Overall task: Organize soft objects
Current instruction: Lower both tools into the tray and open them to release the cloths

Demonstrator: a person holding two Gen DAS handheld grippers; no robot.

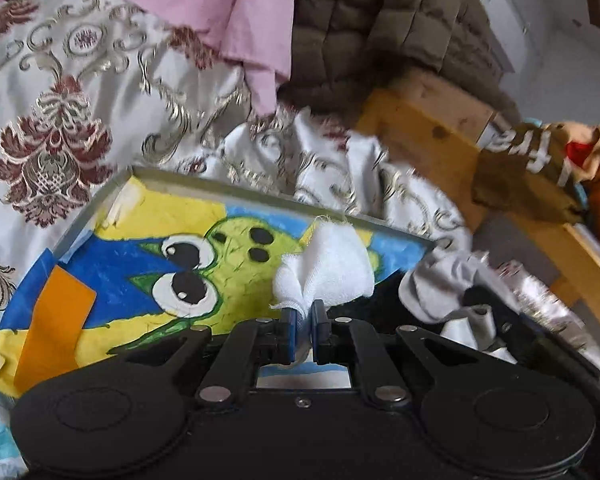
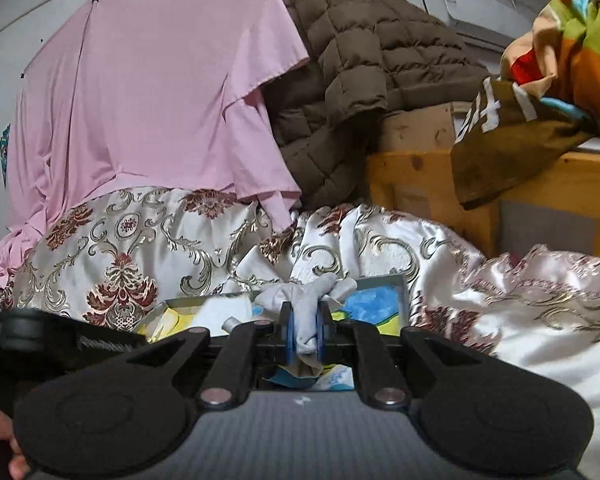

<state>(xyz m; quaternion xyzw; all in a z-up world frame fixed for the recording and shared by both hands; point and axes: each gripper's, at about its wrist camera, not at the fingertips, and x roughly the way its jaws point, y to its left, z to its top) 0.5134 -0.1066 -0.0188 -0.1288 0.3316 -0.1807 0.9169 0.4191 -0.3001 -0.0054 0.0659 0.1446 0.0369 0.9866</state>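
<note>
My left gripper (image 1: 304,320) is shut on a white gauze cloth (image 1: 328,270), which stands up bunched from between the blue pads, above a painted tray (image 1: 140,216) with a yellow, blue and green cartoon face. My right gripper (image 2: 305,332) is shut on a grey sock (image 2: 306,308) and holds it over the same tray (image 2: 380,300). In the left wrist view the grey sock (image 1: 436,284) and the right gripper's black body (image 1: 496,320) show at the right.
A white satin quilt with dark red and gold patterns (image 2: 140,248) lies around the tray. A pink sheet (image 2: 160,100) and a brown quilted jacket (image 2: 360,80) hang behind. A wooden frame (image 2: 540,192) with colourful cloth (image 2: 572,52) draped over it stands at the right.
</note>
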